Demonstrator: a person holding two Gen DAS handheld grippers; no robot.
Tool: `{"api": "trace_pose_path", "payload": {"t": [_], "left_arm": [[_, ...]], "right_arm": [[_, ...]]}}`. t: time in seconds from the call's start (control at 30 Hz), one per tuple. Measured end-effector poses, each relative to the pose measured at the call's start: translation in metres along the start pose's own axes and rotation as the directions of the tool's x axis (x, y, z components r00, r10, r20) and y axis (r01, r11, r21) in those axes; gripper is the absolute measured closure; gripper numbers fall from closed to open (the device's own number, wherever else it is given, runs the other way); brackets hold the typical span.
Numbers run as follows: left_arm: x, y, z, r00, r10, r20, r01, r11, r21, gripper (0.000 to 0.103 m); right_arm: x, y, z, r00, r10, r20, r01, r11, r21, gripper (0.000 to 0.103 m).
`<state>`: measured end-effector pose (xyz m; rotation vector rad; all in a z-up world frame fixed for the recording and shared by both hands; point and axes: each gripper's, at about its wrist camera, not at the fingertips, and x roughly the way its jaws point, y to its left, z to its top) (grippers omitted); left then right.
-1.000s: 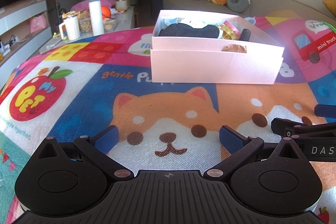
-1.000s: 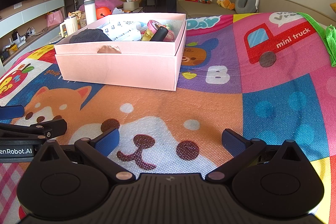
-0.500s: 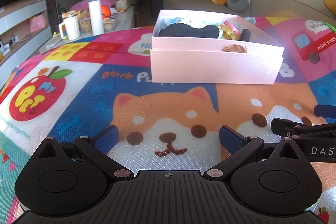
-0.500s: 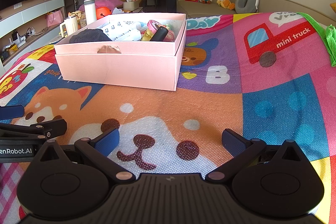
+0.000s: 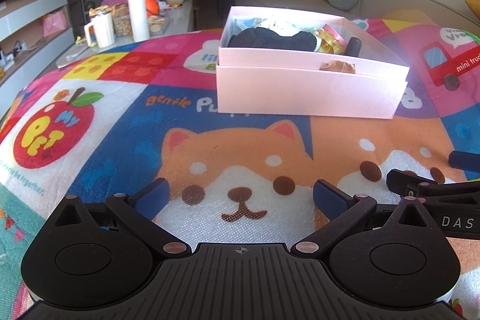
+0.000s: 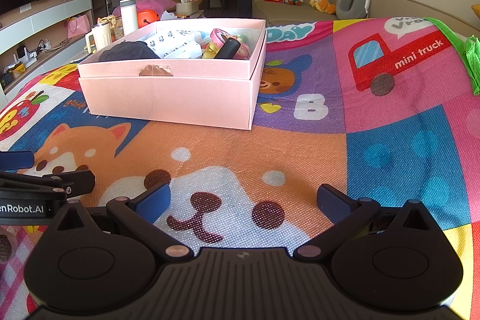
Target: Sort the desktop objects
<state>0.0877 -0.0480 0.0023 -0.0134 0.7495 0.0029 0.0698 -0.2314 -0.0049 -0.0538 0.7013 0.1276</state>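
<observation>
A pink open box (image 5: pixel 309 89) stands on the cartoon play mat, also in the right wrist view (image 6: pixel 171 95). It holds a black cloth (image 6: pixel 126 51), white packets (image 6: pixel 174 45), a black cylinder (image 6: pixel 228 48) and small colourful toys (image 6: pixel 219 38). My left gripper (image 5: pixel 240 197) is open and empty, low over the mat in front of the box. My right gripper (image 6: pixel 243 198) is open and empty, beside the left one; its fingers show at the right edge of the left wrist view (image 5: pixel 420 185).
The play mat (image 6: pixel 390 140) covers the whole surface. A low table at the back left carries a white bottle (image 5: pixel 138 12), a mug (image 5: pixel 100 30) and snack jars. A sofa with toys and a grey neck pillow (image 6: pixel 352 2) stands behind.
</observation>
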Motion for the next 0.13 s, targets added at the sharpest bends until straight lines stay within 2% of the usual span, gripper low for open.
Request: {"api": "trace_pose_path", "payload": {"t": [0.13], "left_arm": [[0.0000,0.0004,-0.0003,1.000,0.001,0.002,-0.001,1.000,0.004,0.000]], "right_arm": [[-0.0002,0.0000,0.0000,1.000,0.000,0.000,0.000,1.000,0.000,0.000]]}}
